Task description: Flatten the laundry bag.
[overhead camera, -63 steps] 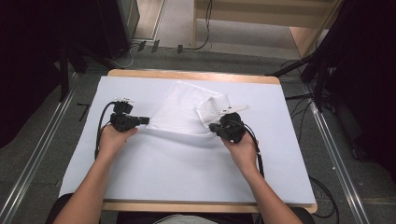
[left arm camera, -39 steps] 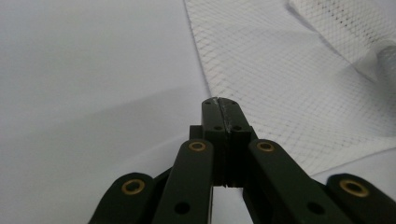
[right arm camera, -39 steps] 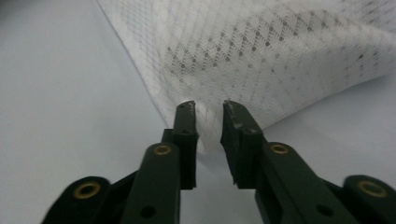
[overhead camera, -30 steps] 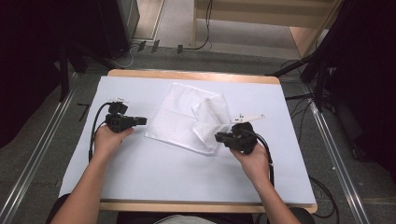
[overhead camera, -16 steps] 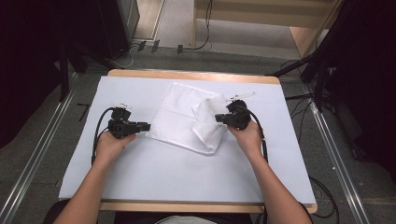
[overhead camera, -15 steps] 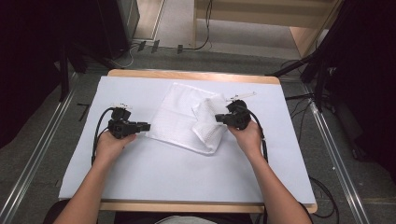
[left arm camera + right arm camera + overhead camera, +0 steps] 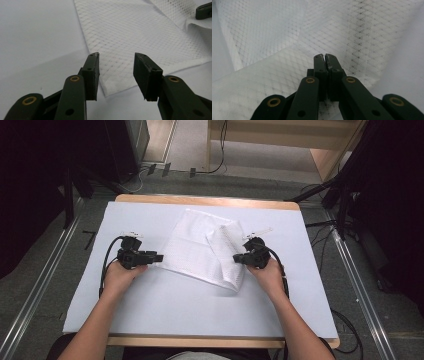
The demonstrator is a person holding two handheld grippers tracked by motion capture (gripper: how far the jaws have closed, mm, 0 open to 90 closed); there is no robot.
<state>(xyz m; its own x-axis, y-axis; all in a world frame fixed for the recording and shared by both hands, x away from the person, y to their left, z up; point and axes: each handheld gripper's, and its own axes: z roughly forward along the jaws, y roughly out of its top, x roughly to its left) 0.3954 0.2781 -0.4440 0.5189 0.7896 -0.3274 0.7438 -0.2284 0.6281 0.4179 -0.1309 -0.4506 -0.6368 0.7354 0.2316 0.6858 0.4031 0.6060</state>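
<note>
A white mesh cloth lies on the white table cover, its right part folded over into a thicker flap. My left gripper is open at the cloth's near left corner. In the left gripper view its jaws stand apart above that corner of the cloth, touching nothing. My right gripper is at the right edge of the folded flap. In the right gripper view its jaws are pressed together, with the cloth bunched around them.
The table's wooden edge runs along the far side. Metal rails flank the table on the floor, and cables trail at the right. The right gripper's tip shows far off in the left gripper view.
The right gripper swung up to the cloth's right side, then came slightly nearer, and the flap now lies folded over. The left gripper slid a little nearer and toward the cloth's corner.
</note>
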